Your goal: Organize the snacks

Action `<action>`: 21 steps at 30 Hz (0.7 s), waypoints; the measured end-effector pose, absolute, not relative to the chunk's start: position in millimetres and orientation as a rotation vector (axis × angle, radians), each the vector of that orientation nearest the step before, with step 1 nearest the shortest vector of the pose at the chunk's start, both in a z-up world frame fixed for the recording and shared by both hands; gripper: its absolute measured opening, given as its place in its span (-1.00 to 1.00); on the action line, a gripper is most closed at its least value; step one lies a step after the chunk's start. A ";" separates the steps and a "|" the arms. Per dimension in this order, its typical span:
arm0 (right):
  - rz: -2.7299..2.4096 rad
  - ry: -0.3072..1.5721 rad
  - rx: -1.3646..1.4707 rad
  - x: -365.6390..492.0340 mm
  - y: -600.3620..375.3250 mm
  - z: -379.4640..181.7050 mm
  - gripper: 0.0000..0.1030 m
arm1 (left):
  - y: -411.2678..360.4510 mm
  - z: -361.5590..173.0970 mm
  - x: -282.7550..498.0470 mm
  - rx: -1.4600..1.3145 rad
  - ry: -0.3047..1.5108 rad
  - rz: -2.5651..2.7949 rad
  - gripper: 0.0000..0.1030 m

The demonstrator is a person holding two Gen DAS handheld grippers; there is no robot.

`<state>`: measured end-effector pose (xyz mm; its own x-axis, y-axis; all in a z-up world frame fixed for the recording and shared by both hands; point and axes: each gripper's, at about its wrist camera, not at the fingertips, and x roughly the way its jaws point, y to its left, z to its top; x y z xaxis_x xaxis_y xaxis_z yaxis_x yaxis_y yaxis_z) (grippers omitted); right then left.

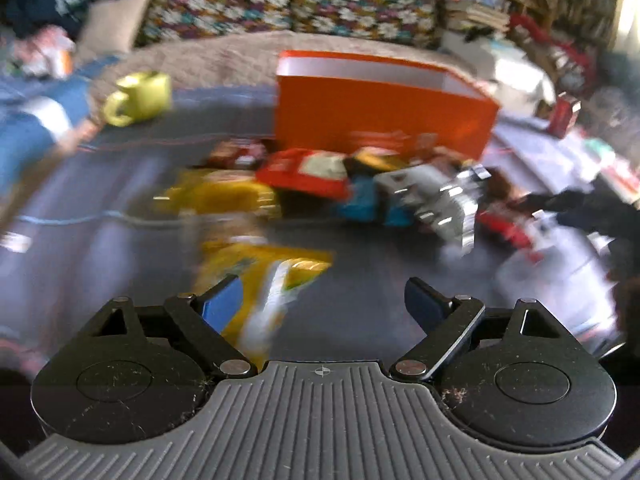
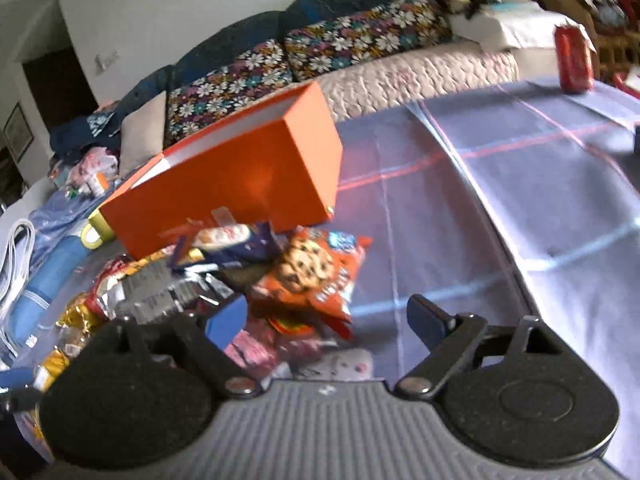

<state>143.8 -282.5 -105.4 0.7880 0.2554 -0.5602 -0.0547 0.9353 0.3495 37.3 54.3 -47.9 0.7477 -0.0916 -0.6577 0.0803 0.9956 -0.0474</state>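
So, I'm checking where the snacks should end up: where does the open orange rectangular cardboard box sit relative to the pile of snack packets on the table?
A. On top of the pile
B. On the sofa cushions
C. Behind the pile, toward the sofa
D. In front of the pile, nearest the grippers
C: in the right wrist view the orange rectangular cardboard box stands on the table beyond the pile of snack packets, with the sofa behind it.
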 end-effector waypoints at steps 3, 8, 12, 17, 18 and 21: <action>0.158 0.639 0.336 142.7 -284.7 -104.8 0.73 | 69.1 -51.9 32.2 0.015 0.711 0.004 0.29; 0.166 0.656 0.351 145.3 -285.1 -108.0 0.73 | 83.3 -63.2 48.3 0.035 0.737 0.005 0.21; 0.172 0.654 0.332 141.9 -285.3 -108.9 0.73 | 83.0 -70.6 59.2 0.047 0.758 -0.001 -0.36; 0.156 0.633 0.327 135.7 -292.1 -106.2 0.73 | 62.2 -72.9 60.5 0.029 0.760 -0.063 -0.71; 0.152 0.630 0.325 133.9 -293.5 -106.5 0.73 | 54.4 -72.8 62.6 0.030 0.761 -0.090 -0.71; 0.158 0.618 0.315 129.8 -293.8 -105.4 0.73 | 32.3 -76.8 71.4 0.089 0.745 -0.101 -0.66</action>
<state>129.8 -293.8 -105.4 0.8050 0.2384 -0.5432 -0.0517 0.9404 0.3361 71.4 32.3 -76.8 0.7305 -0.0604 -0.6802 0.1234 0.9914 0.0445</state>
